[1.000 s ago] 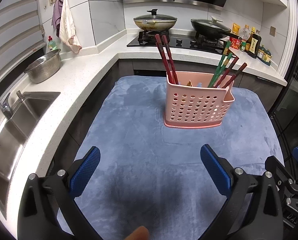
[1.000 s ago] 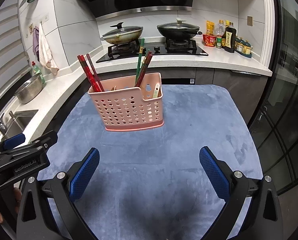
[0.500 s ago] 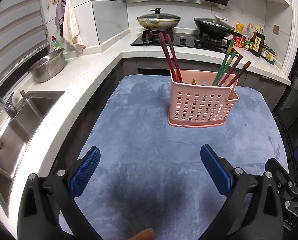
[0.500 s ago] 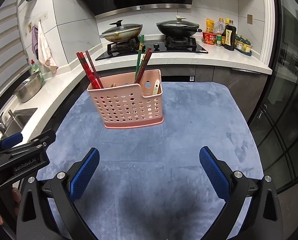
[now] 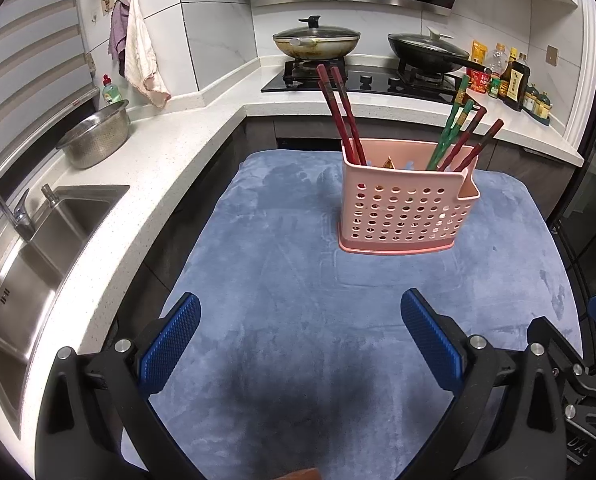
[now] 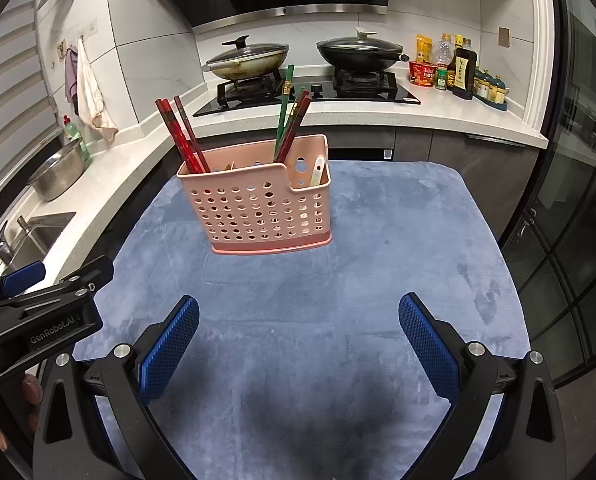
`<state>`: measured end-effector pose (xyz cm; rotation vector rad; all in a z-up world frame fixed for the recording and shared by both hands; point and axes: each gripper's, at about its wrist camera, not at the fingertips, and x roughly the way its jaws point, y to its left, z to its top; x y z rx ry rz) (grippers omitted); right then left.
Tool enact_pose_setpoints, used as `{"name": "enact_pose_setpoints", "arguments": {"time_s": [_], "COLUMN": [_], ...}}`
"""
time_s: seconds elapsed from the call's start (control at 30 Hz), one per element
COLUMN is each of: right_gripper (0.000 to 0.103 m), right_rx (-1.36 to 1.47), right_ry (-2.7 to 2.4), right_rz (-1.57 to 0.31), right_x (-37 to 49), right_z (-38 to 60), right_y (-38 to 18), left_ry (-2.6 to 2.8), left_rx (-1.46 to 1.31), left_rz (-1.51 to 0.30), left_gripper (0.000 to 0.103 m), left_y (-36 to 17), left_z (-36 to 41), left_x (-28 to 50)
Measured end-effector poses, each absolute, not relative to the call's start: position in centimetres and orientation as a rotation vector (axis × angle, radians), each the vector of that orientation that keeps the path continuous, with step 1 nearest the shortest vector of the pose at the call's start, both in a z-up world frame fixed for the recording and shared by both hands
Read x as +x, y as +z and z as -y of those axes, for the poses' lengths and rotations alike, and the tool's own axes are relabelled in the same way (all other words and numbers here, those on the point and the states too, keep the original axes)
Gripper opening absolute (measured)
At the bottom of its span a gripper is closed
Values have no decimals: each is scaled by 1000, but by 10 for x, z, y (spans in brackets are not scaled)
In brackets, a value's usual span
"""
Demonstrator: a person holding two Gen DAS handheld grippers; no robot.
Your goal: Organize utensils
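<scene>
Pink caddy (image 5: 405, 204) drawn farther off, chopsticks (image 5: 343, 114) upright, leaning outward

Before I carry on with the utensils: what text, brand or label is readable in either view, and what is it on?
"GenRobot.AI": white lettering on the left gripper body, seen from the right wrist view.
"DAS": partial lettering on the right gripper body, cut off at the frame edge.
Labels on the sauce bottles and red cup: too small to read.
</scene>
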<state>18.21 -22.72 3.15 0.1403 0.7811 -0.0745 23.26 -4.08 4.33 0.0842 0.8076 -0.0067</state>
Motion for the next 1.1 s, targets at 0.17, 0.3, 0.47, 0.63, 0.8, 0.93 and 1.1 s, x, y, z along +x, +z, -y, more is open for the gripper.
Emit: {"name": "enact_pose_setpoints", "arguments": {"time_s": [0.17,0.3,0.47,0.63,0.8,0.93,1.1], "right_gripper": [97,97,97,97,97,97,97], "right_rx": [135,138,139,137,138,137,138], "right_ry": [-74,-75,-75,-75,-78,-78,-78], "right_rz": [-783,-783,-784,-784,-787,-787,-787], "right_x": [183,184,183,184,183,183,183], "right_z": [226,226,226,226,226,226,226], "right_y": [31,31,31,31,30,30,30], "left_ry": [-5,-5,-6,-5,-9,-12,-15], "left_rx": [89,90,89,82,91,94,95], "left_rz": [-808,-808,-811,-813,-808,-808,-810], "left_gripper": [96,96,96,96,96,96,96], "left_y": [43,43,43,43,41,41,42], "left_z": [42,42,41,41,43,45,46], "left_x": [233,234,235,235,233,232,231]}}
